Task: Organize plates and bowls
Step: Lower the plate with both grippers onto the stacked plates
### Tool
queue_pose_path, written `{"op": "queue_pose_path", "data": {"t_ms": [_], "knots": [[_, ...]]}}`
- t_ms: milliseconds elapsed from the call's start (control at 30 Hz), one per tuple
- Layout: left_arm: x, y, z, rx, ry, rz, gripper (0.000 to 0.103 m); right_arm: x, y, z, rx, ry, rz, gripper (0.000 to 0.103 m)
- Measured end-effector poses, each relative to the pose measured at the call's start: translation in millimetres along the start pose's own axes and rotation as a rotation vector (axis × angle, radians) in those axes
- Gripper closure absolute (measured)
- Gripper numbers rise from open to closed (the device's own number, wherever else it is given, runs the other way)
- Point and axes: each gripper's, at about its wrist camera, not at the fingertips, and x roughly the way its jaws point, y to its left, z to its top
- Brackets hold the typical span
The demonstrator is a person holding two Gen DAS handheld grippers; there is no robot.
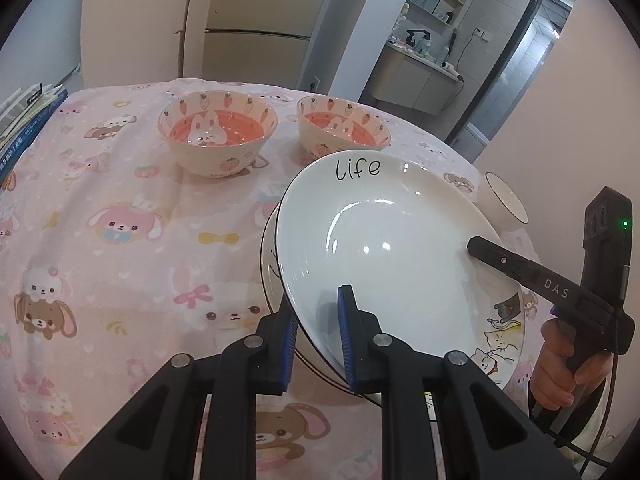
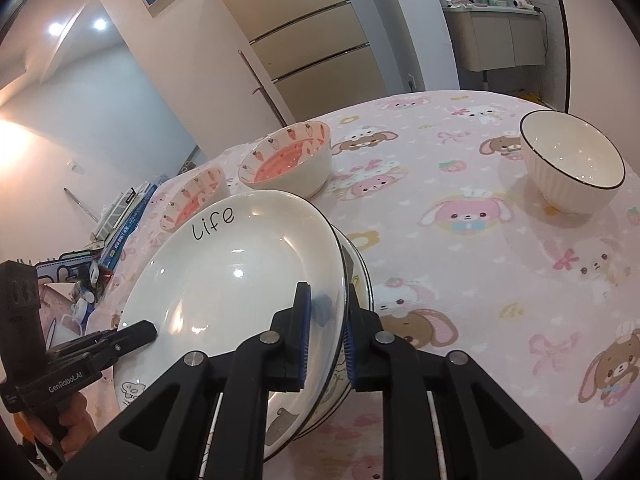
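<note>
The "life" plate (image 1: 384, 240) is pinched at opposite rims by left gripper (image 1: 320, 336) and right gripper (image 2: 326, 332), over another plate (image 2: 360, 276); three bowls upper in frame remain unsorted

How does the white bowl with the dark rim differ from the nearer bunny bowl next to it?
The white bowl is plain white inside; the bunny bowl is pink inside. The white bowl has a thin dark rim line, while the bunny bowl has carrots and strawberries painted around its rim. The white bowl's outer wall is ribbed; the bunny bowl's looks smooth. Both stand upright and empty on the tablecloth.
</note>
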Motion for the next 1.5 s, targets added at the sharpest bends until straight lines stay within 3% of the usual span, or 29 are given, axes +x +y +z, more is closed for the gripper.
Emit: {"op": "queue_pose_path", "data": {"t_ms": [200, 533, 700, 1100, 1267, 1500], "knots": [[8.7, 1.6, -2.3, 0.004, 0.019, 0.010, 0.084, 8.9, -3.3, -2.3, 0.009, 0.022, -0.010, 0.087], [13.8, -4.1, 3.4, 0.048, -0.029, 0.099, 0.083, 24.2, -3.6, -4.5, -0.012, 0.012, 0.002, 0.083], [19.3, -15.1, 0.9, 0.125, -0.073, 0.196, 0.079, 27.1, 1.4, -4.3, -0.046, -0.010, -0.025, 0.083], [24.3, -17.1, -14.7, 0.148, -0.089, 0.270, 0.076, 22.0, 13.0, -14.2, -0.120, 0.002, -0.094, 0.082], [29.6, -19.5, -25.5, 0.189, -0.188, 0.321, 0.075, 25.3, 16.6, -12.5, -0.158, 0.007, -0.113, 0.081], [32.4, -22.9, -28.5, 0.210, -0.225, 0.368, 0.075, 24.6, 20.3, -15.0, -0.184, -0.003, -0.134, 0.081]]}}
